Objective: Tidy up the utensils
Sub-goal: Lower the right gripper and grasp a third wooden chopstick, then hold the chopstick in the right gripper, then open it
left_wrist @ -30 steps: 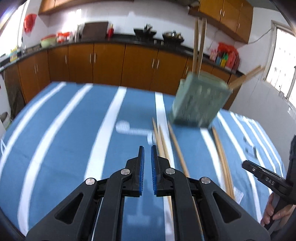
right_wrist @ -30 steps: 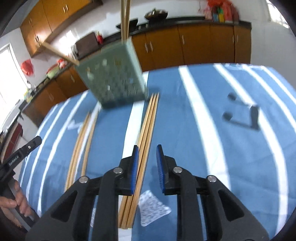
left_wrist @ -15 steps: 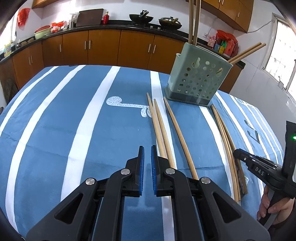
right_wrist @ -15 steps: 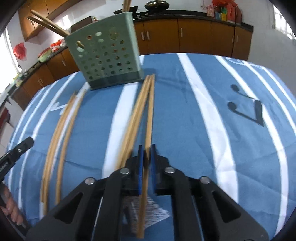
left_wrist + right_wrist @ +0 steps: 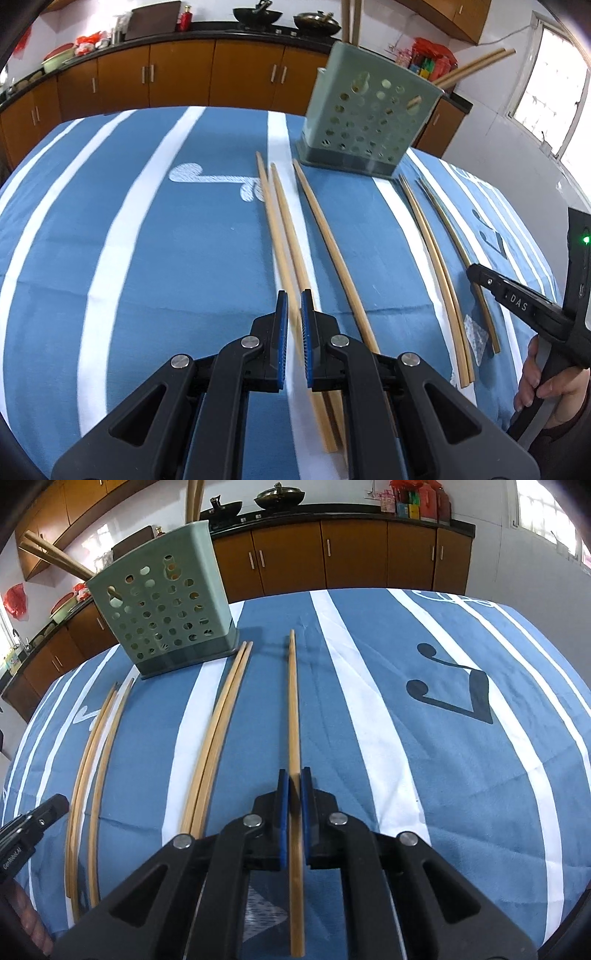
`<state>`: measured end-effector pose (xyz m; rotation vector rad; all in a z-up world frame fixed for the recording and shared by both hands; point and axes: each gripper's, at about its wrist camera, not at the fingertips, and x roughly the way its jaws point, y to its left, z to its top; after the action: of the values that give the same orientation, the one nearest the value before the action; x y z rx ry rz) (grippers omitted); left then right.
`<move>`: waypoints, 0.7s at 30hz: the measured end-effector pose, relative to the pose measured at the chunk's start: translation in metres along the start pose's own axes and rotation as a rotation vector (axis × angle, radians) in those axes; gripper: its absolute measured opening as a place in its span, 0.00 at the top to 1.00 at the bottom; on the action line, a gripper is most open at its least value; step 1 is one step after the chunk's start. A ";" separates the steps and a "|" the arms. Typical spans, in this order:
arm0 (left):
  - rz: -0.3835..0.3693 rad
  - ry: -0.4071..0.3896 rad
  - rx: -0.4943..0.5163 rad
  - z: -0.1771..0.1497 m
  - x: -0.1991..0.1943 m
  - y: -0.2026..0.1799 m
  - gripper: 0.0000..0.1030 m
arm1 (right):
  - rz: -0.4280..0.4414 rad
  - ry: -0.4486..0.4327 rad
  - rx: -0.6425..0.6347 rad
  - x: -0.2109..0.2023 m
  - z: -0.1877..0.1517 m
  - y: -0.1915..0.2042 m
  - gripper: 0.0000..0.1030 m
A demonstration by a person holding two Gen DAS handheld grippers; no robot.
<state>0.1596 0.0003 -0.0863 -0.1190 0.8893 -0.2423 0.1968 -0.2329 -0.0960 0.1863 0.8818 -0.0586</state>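
Left gripper (image 5: 291, 302) pinched shut on nothing, tilted down over loose chopsticks (image 5: 284, 236) on the tablecloth (image 5: 147, 240); green holder (image 5: 166, 613) toward the far edge, its chopsticks cut off above; right gripper (image 5: 294, 781) clamped on one chopstick (image 5: 293, 701), near end hidden under blue pads.

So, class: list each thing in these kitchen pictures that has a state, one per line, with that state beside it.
Right gripper: shut on a single chopstick.
Left gripper: shut, holding nothing, above the loose chopsticks.
Green holder: upright on the cloth, chopsticks already standing in it.
Loose chopsticks: lying flat on the blue striped cloth, outside the holder.
Cabinet doors: closed.
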 end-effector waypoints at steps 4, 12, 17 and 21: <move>0.028 0.017 0.023 -0.002 0.007 -0.004 0.92 | 0.004 -0.001 -0.005 0.000 0.000 0.000 0.93; 0.088 0.016 0.029 0.004 0.012 -0.001 0.92 | 0.024 0.003 -0.004 -0.002 -0.003 -0.002 0.92; 0.109 0.017 0.043 0.011 0.017 0.001 0.93 | 0.022 -0.002 -0.026 -0.001 -0.002 -0.001 0.92; 0.140 0.016 0.003 0.024 0.022 0.020 0.93 | 0.013 -0.004 -0.025 0.003 0.004 -0.005 0.92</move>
<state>0.1951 0.0141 -0.0917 -0.0511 0.9091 -0.1141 0.2010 -0.2382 -0.0970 0.1685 0.8766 -0.0355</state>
